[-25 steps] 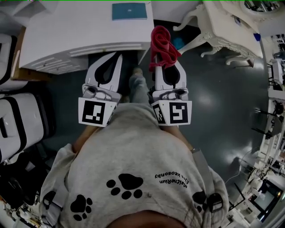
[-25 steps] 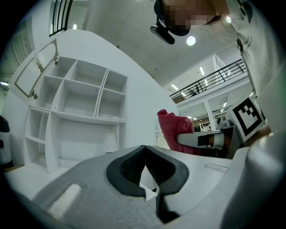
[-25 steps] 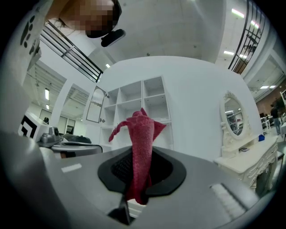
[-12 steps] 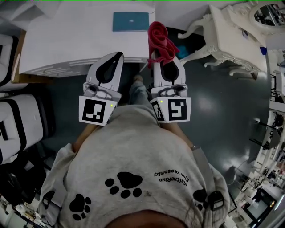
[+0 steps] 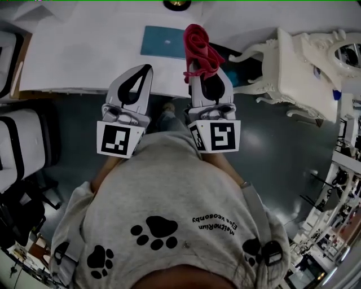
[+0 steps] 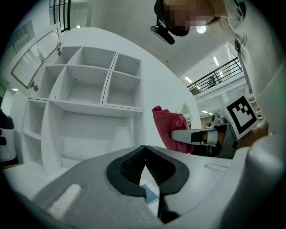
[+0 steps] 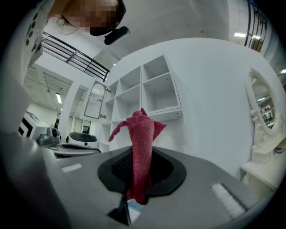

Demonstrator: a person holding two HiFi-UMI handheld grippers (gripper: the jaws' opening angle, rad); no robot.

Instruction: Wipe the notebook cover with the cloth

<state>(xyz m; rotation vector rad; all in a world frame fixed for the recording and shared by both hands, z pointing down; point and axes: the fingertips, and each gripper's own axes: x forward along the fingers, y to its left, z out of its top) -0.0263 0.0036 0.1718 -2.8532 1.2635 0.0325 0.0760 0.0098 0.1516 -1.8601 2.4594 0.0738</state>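
A teal notebook (image 5: pixel 163 42) lies flat on the white desk (image 5: pixel 79 51), near its front edge. My right gripper (image 5: pixel 197 66) is shut on a red cloth (image 5: pixel 200 49), which stands bunched above the jaws and overlaps the notebook's right end in the head view. In the right gripper view the cloth (image 7: pixel 142 147) rises from between the shut jaws. My left gripper (image 5: pixel 148 69) is shut with nothing in it, its tip over the desk's front edge, below and left of the notebook. A sliver of the notebook (image 6: pixel 149 193) shows under the left jaws.
A white ornate table (image 5: pixel 293 62) stands to the right of the desk. A black and white seat (image 5: pixel 22 147) is at the left. A white shelf unit (image 6: pixel 89 89) rises behind the desk. A dark round object (image 5: pixel 177 4) sits at the desk's back.
Both grippers have come forward to the desk; their tips now reach over its front edge. The notebook sits closer to them. The cloth stays in the right gripper.
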